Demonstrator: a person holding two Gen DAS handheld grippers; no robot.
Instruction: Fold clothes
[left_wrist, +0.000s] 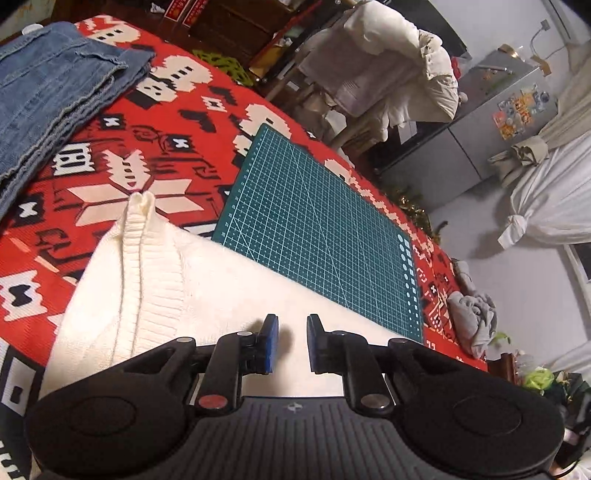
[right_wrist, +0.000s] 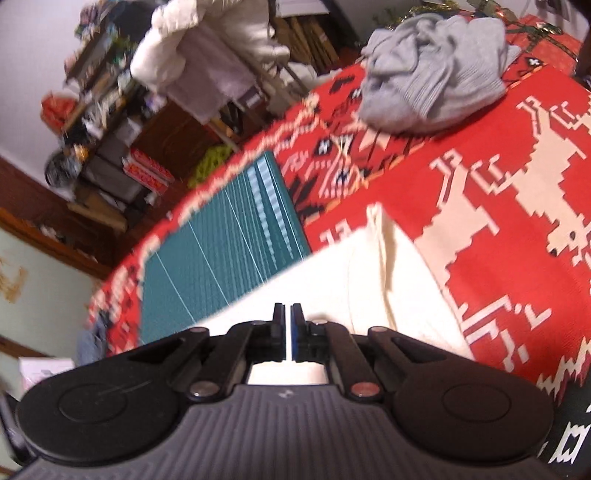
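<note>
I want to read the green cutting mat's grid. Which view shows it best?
The left wrist view: the green cutting mat is sharp and nearly whole. The right wrist view shows it blurred.

The white sweater (left_wrist: 155, 280) is a soft knit with ribbed bands. The jeans (left_wrist: 48, 96) are rough blue denim. The red blanket (left_wrist: 155, 158) is woven cloth. The green cutting mat (left_wrist: 317, 218) looks smooth and matt. The grey garment (right_wrist: 432, 70) is ribbed knit.

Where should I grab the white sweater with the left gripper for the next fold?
Probably the ribbed hem of the white sweater, where it bunches up off the red blanket. Bring the open left gripper forward and to its left, low, closing across the raised ridge.
</note>
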